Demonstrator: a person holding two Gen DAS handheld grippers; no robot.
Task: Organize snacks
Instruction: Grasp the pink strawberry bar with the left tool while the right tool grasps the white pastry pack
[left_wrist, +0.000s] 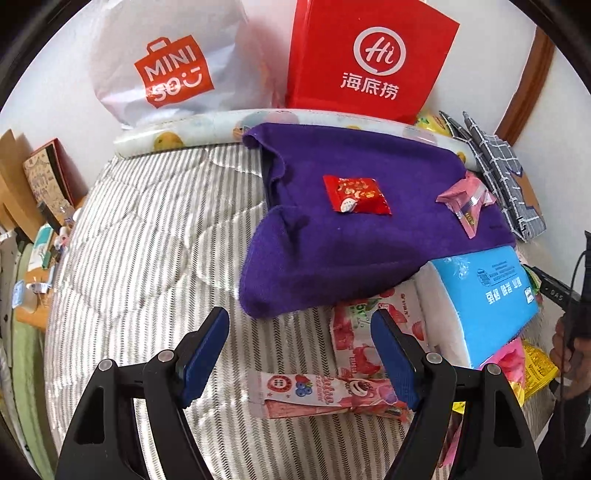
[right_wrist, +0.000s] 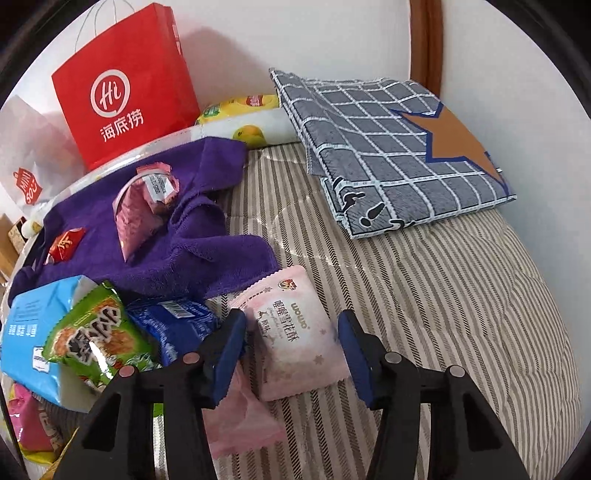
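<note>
A purple towel (left_wrist: 354, 243) lies on a striped bed; a red snack packet (left_wrist: 356, 195) and a pink wrapped snack (left_wrist: 467, 201) rest on it. They also show in the right wrist view: towel (right_wrist: 192, 254), red packet (right_wrist: 66, 245), pink snack (right_wrist: 142, 218). My left gripper (left_wrist: 299, 326) is open above the bed, over a strawberry stick packet (left_wrist: 325, 395) and a pink strawberry pack (left_wrist: 354, 332). My right gripper (right_wrist: 291, 325) is open, its fingers on either side of a pale pink snack packet (right_wrist: 295, 332) lying on the bed. A green snack bag (right_wrist: 96, 332) and a blue packet (right_wrist: 177, 325) lie to its left.
A blue tissue pack (left_wrist: 487, 295) sits by the towel, with yellow and pink packets (left_wrist: 532, 365) beside it. A red Haidilao bag (left_wrist: 369, 55) and a white Miniso bag (left_wrist: 166, 62) stand against the wall. A folded grey checked blanket (right_wrist: 399, 147) lies at the back right. A cluttered desk (left_wrist: 33, 229) stands left.
</note>
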